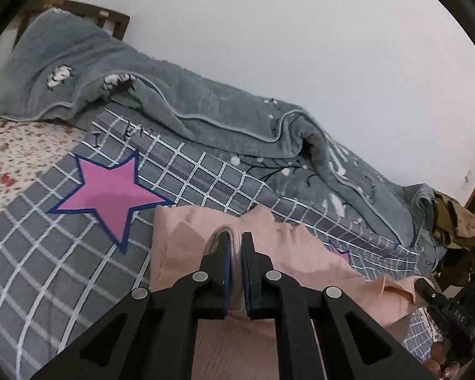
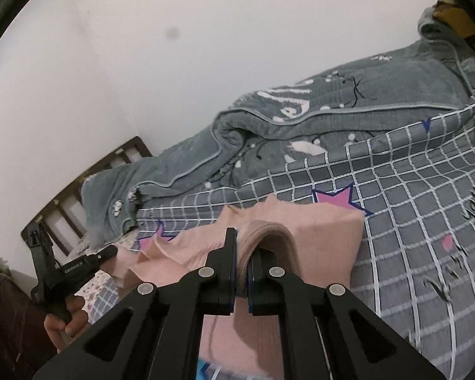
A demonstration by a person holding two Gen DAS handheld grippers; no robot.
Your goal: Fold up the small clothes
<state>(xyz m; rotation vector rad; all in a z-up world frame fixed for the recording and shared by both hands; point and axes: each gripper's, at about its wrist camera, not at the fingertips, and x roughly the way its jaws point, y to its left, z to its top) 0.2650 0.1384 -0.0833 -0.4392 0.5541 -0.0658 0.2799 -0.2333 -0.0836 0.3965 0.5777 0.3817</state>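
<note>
A small pink garment point(image 1: 186, 240) is stretched between both grippers above a grey checked bedspread point(image 1: 47, 253). My left gripper point(image 1: 236, 237) is shut on a bunched ribbed edge of the pink cloth, which runs between its blue pads. My right gripper point(image 2: 243, 240) is likewise shut on a thick fold of the same pink garment point(image 2: 326, 237). In the left wrist view the right gripper point(image 1: 427, 288) shows at the far right with the cloth leading to it. In the right wrist view the left gripper point(image 2: 106, 253) shows at the left, held by a hand point(image 2: 63, 326).
A rumpled grey-green blanket point(image 1: 205, 107) lies along the wall side of the bed. A pink star point(image 1: 107, 193) is printed on the bedspread. A floral sheet point(image 1: 12, 158) and wooden headboard point(image 2: 79, 196) are at the bed's end. Olive-brown clothing point(image 1: 456, 224) sits at the right.
</note>
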